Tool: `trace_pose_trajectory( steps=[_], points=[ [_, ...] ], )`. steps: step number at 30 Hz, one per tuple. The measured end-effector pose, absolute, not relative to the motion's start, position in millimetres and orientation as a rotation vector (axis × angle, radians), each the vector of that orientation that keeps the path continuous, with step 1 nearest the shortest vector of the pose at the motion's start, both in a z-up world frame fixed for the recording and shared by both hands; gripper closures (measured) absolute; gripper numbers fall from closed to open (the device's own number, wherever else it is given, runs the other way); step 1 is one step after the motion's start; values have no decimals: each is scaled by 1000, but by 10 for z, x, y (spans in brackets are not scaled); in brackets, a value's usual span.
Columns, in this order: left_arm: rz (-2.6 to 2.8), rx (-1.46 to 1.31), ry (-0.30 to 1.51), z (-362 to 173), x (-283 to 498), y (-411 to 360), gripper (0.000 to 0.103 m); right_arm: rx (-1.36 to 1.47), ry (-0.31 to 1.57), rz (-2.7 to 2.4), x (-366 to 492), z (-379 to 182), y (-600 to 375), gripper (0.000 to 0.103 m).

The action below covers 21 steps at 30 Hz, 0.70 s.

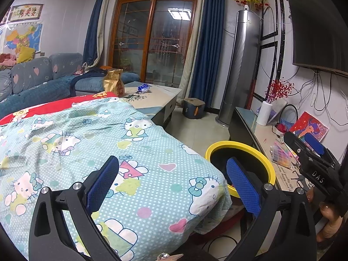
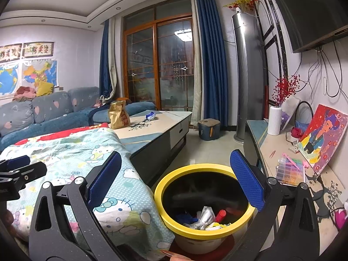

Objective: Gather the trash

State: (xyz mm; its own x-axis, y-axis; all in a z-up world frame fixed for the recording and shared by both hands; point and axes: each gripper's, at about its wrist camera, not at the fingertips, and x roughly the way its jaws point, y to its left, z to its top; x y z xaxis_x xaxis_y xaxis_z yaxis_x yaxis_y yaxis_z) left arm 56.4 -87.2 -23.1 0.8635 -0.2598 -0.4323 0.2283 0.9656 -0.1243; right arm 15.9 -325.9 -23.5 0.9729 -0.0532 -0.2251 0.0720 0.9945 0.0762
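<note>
A yellow-rimmed trash bin [image 2: 204, 198] stands on the floor beside the covered table; it holds several pieces of trash [image 2: 206, 217]. My right gripper [image 2: 176, 178] is open and empty, just above the bin's mouth. My left gripper [image 1: 171, 182] is open and empty over the Hello Kitty cloth [image 1: 87, 148], with the bin [image 1: 239, 169] to its right. A gold paper bag [image 1: 113, 82] and a blue crumpled wrapper [image 1: 143, 88] lie on the far coffee table [image 1: 156, 97]. The bag [image 2: 118, 115] and wrapper [image 2: 150, 115] also show in the right wrist view.
A blue sofa [image 1: 39, 80] runs along the left. A TV stand [image 2: 282, 152] on the right carries a white vase [image 2: 274, 120], a painting [image 2: 324, 134] and a bead box [image 2: 290, 171]. A tall air conditioner [image 2: 248, 76] and a small stool [image 2: 209, 129] stand by the curtains.
</note>
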Motion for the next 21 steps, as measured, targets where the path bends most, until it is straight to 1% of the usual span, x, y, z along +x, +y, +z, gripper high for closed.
trace_pose_trajectory(
  steps=[21],
  points=[
    [-254, -73, 452, -178, 532, -891, 7, 85, 224, -63, 162, -255, -3267, 11]
  ],
)
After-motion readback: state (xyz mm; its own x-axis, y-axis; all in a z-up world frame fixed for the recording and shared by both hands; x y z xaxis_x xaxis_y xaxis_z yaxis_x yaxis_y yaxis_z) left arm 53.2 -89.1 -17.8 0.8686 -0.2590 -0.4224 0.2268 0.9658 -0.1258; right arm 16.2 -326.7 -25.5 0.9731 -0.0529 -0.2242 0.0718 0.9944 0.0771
